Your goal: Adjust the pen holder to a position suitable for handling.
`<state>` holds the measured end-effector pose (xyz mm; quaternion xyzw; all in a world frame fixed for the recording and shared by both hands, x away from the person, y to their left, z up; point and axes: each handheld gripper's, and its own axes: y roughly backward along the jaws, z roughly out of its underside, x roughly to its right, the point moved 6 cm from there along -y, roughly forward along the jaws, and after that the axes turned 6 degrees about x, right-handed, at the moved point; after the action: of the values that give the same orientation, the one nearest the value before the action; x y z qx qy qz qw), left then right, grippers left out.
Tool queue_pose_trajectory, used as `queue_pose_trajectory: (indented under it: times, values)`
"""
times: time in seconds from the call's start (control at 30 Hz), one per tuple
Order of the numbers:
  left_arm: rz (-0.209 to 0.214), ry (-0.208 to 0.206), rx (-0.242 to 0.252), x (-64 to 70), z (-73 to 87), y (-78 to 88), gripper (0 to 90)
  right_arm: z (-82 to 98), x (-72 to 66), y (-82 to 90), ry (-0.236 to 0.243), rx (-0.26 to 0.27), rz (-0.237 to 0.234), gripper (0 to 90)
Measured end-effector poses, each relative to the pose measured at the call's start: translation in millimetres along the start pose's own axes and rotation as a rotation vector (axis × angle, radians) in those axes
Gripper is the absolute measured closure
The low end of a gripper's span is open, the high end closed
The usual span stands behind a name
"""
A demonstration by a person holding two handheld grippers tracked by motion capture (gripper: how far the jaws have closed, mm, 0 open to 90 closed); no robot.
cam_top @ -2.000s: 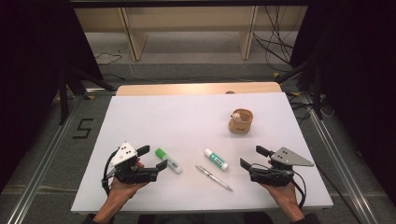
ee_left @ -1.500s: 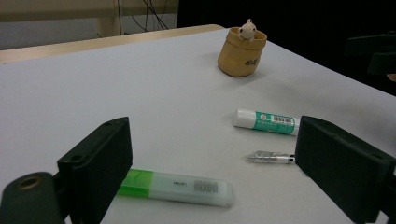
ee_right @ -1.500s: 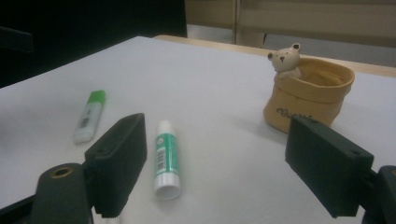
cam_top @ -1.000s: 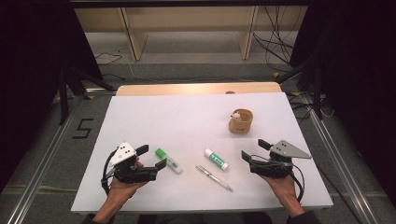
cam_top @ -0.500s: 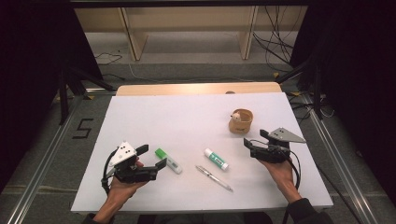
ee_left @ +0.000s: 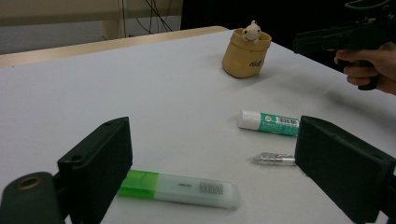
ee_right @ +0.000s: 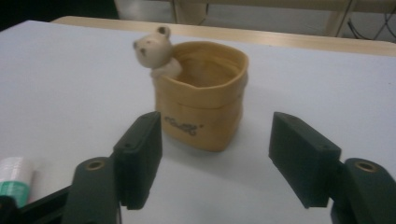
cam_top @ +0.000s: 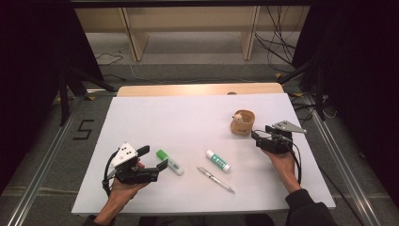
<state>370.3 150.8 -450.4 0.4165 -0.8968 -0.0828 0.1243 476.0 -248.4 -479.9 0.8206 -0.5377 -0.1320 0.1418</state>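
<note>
A tan pouch-shaped cup (cam_top: 243,123) with a small bear figure (ee_right: 155,51) on its rim stands at the right of the white table (cam_top: 188,117). My right gripper (cam_top: 256,138) is just short of it, pointing at it. Its jaws have just been closing a little but still stand open, and the cup (ee_right: 205,93) sits ahead of the pads, untouched. My left gripper (cam_top: 153,157) rests open at the front left. A green-capped highlighter (cam_top: 169,162) lies just off its jaws. In the left gripper view that gripper (ee_left: 215,140) is wide open over the highlighter (ee_left: 180,187).
A white glue stick with a teal label (cam_top: 218,160) and a silver pen (cam_top: 215,179) lie at the front middle between the hands. Beyond the table's far wooden edge (cam_top: 197,89) are shelf legs and cables on the floor.
My right gripper has moved forward and a little left, from the front right up to the cup, with its jaws narrowing. The left gripper and the items on the table have not moved.
</note>
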Motion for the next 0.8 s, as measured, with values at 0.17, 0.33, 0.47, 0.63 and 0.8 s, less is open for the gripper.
queue_pose_trajectory:
  times: [0.17, 0.33, 0.47, 0.63, 0.8]
  values:
    - [0.0, -0.001, -0.002, -0.2, 0.2, -0.2, 10.8, 1.9, 14.0, -7.2, -0.028, -0.024, 0.048, 46.5]
    - [-0.002, -0.003, -0.002, -0.1, 0.3, -0.7, 10.9, 2.9, 21.4, -15.2, -0.048, -0.037, 0.053, 60.5]
    - [-0.003, -0.003, -0.002, -0.4, 0.2, -0.3, 11.0, 6.2, 29.2, -27.7, -0.057, -0.068, 0.079, 73.4]
    - [-0.001, -0.001, -0.003, -0.7, 0.4, -0.5, 11.0, 9.2, 36.2, -45.4, -0.096, -0.102, 0.09, 87.7]
    - [-0.002, 0.002, 0.0, -1.1, -0.1, -0.3, 11.0, 13.3, 33.4, -55.8, -0.096, -0.132, 0.09, 90.0]
